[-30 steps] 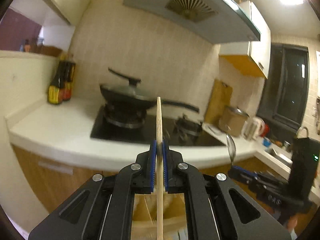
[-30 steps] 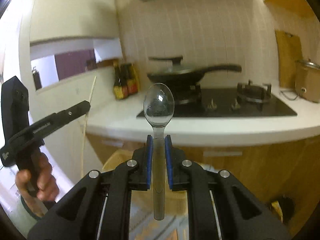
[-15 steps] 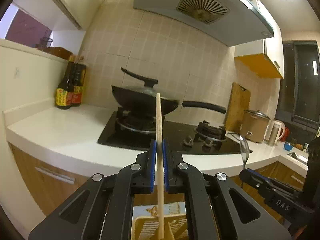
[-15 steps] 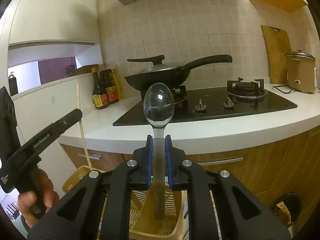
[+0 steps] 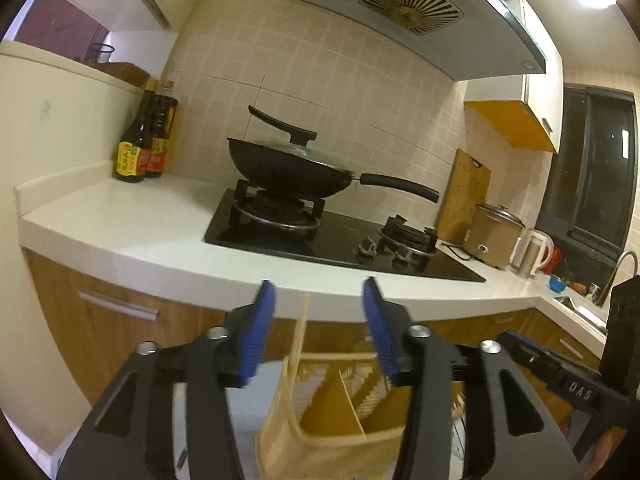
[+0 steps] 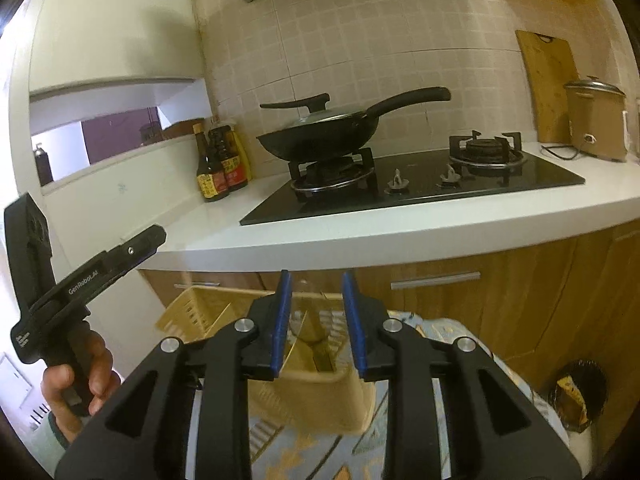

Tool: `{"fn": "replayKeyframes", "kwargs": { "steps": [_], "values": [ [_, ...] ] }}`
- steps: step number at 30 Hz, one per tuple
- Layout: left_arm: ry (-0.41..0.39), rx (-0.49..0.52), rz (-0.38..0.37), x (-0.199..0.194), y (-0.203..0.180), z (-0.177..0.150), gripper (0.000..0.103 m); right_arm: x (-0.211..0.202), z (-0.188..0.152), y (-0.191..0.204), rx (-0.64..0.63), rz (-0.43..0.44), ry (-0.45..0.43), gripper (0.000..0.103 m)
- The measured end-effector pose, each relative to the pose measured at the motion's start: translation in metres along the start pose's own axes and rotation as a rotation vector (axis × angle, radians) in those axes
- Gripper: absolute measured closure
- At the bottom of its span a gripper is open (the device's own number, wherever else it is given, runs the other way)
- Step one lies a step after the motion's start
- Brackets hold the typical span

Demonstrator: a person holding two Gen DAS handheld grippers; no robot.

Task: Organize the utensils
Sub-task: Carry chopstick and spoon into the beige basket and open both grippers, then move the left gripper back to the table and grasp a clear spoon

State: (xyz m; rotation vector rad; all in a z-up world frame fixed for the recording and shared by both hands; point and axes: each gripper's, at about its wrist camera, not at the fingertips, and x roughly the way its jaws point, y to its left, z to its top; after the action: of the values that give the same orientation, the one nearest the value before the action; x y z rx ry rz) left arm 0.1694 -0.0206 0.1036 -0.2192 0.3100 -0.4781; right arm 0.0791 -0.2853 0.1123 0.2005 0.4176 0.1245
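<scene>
Both hand-held grippers spread wide, holding nothing, directly above the utensil basket [image 5: 332, 436].
Chopstick [image 5: 299, 344] stands near-upright between the left hand-held gripper [image 5: 318, 322] fingers, touching neither; right hand-held gripper [image 6: 313, 312] hovers alongside.

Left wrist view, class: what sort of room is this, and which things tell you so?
A home kitchen, most likely. A lidded wok sits on a gas hob under an extractor hood, and a rice cooker stands on the white counter.

Blue-padded black tongs [image 5: 318, 308]; tan slotted basket [image 6: 200, 308]; black wok [image 5: 288, 168].
</scene>
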Motion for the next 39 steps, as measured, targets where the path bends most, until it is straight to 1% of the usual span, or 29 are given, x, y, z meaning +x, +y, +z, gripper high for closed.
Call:
{"fn": "replayKeyframes", "kwargs": {
  "steps": [2,3,4,5,7,9,11,13,15,16,19,23,26,27,28,29,31,33,34,39],
  "values": [
    [0.011,0.004,-0.006,-0.015,-0.001,-0.001,0.047,-0.014,-0.003,0.001,0.006,-0.008,0.015,0.076],
    [0.022,0.005,-0.012,-0.025,-0.001,-0.002,0.044,-0.022,-0.005,0.002,0.007,-0.009,0.030,0.070],
    [0.034,0.005,-0.016,-0.033,-0.002,-0.003,0.043,-0.029,-0.008,0.002,0.009,-0.010,0.045,0.063],
    [0.041,0.005,-0.017,-0.039,-0.003,-0.004,0.043,-0.036,-0.010,0.004,0.008,-0.007,0.054,0.060],
    [0.064,0.004,-0.020,-0.060,-0.006,-0.007,0.042,-0.050,-0.015,0.007,0.006,0.006,0.056,0.060],
    [0.086,0.001,-0.013,-0.076,-0.008,-0.012,0.039,-0.069,-0.022,0.010,0.018,-0.003,0.056,0.060],
    [0.122,0.001,0.000,-0.090,-0.010,-0.021,0.038,-0.080,-0.029,0.010,0.039,-0.012,0.087,0.060],
    [0.173,0.010,0.013,-0.104,-0.011,-0.034,0.038,-0.085,-0.038,0.008,0.063,-0.007,0.130,0.060],
    [0.230,0.031,0.028,-0.118,-0.012,-0.050,0.038,-0.088,-0.051,0.007,0.089,0.003,0.192,0.060],
    [0.248,0.036,0.033,-0.122,-0.011,-0.055,0.038,-0.088,-0.056,0.007,0.095,-0.005,0.221,0.060],
    [0.343,0.045,0.046,-0.134,-0.005,-0.078,0.040,-0.086,-0.079,0.007,0.113,-0.024,0.314,0.060],
    [0.484,0.021,0.035,-0.141,0.008,-0.115,0.042,-0.083,-0.104,0.009,0.124,-0.032,0.384,0.060],
    [0.584,0.009,0.028,-0.137,0.014,-0.138,0.046,-0.078,-0.119,0.012,0.098,-0.084,0.447,0.060],
    [0.633,0.000,0.014,-0.135,0.015,-0.148,0.046,-0.077,-0.124,0.013,0.083,-0.105,0.464,0.060],
    [0.664,-0.004,0.005,-0.132,0.015,-0.155,0.046,-0.074,-0.126,0.014,0.068,-0.126,0.481,0.060],
    [0.690,-0.003,0.004,-0.131,0.015,-0.163,0.048,-0.073,-0.131,0.014,0.056,-0.145,0.499,0.060],
    [0.745,0.025,0.019,-0.128,0.013,-0.180,0.051,-0.071,-0.136,0.010,0.061,-0.155,0.524,0.060],
    [0.792,0.060,0.027,-0.125,0.009,-0.192,0.060,-0.069,-0.141,0.006,0.075,-0.155,0.541,0.060],
    [0.807,0.072,0.025,-0.124,0.006,-0.197,0.061,-0.069,-0.143,0.004,0.079,-0.155,0.547,0.060],
    [0.821,0.133,0.051,-0.121,-0.007,-0.202,0.060,-0.066,-0.151,-0.007,0.082,-0.195,0.598,0.060]
  ]
}}
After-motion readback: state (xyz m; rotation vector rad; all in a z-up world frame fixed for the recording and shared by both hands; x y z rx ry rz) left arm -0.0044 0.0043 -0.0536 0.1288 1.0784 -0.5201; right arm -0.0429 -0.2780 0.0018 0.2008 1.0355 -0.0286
